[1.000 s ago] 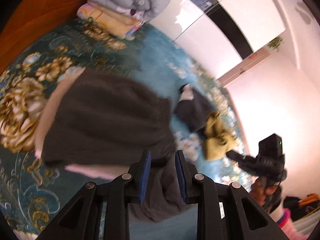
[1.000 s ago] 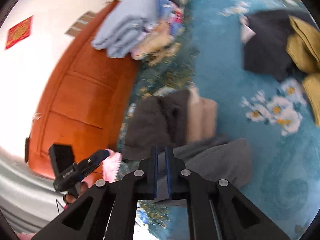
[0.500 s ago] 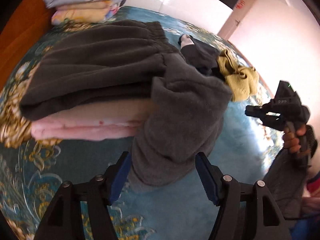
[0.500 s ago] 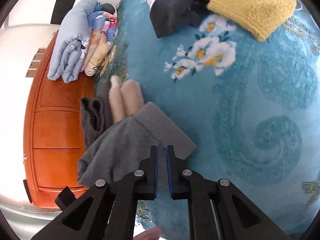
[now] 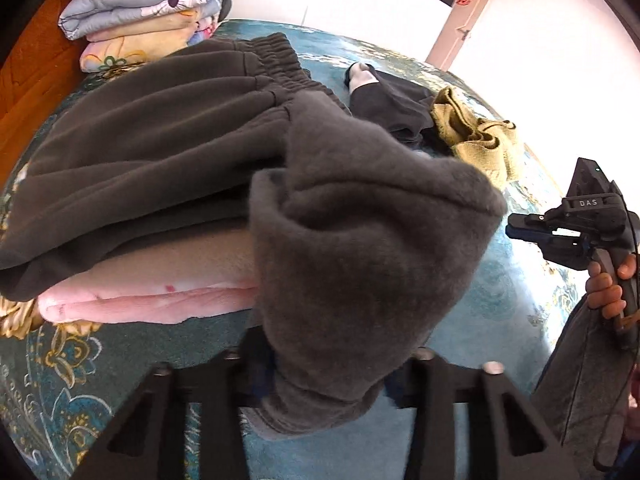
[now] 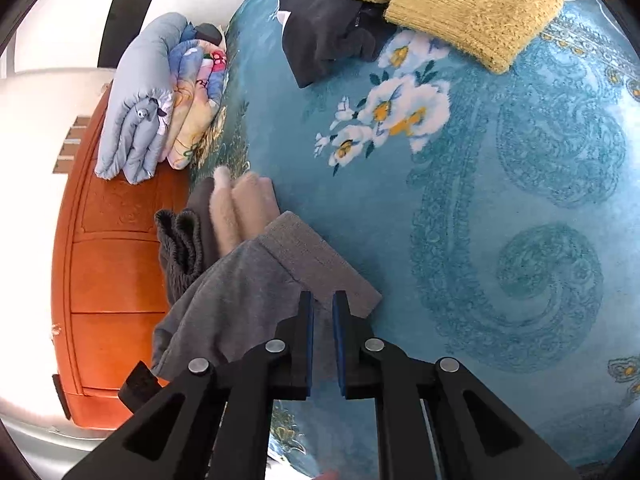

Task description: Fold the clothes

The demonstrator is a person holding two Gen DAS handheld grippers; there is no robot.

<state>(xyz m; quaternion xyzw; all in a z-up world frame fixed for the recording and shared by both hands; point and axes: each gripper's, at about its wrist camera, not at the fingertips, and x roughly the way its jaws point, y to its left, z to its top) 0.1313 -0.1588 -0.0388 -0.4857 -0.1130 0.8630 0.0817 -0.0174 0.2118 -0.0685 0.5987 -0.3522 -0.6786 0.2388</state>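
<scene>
A grey fleece garment (image 5: 372, 248) lies bunched in front of my left gripper (image 5: 330, 380), whose jaws are closing on it. The cloth fills the gap and hides the pads. In the right wrist view the same garment (image 6: 240, 292) shows a ribbed cuff, and my right gripper (image 6: 322, 312) is shut on its edge. The right gripper (image 5: 514, 230) also appears at the right of the left wrist view, held by a hand (image 5: 604, 292). Behind the garment, folded dark grey trousers (image 5: 152, 152) rest on a folded pink garment (image 5: 152, 300).
All of this lies on a teal floral bedspread (image 6: 500, 200). Folded quilts (image 5: 140, 4) are stacked at the far end by an orange wooden headboard (image 6: 112, 264). A black garment (image 6: 324, 40) and a yellow knit sweater (image 6: 472, 4) lie loose further off.
My left gripper dropped toward the bed, spread its jaws wide, then narrowed them around the bunched grey garment. The right gripper rolled and sank, keeping the garment's edge.
</scene>
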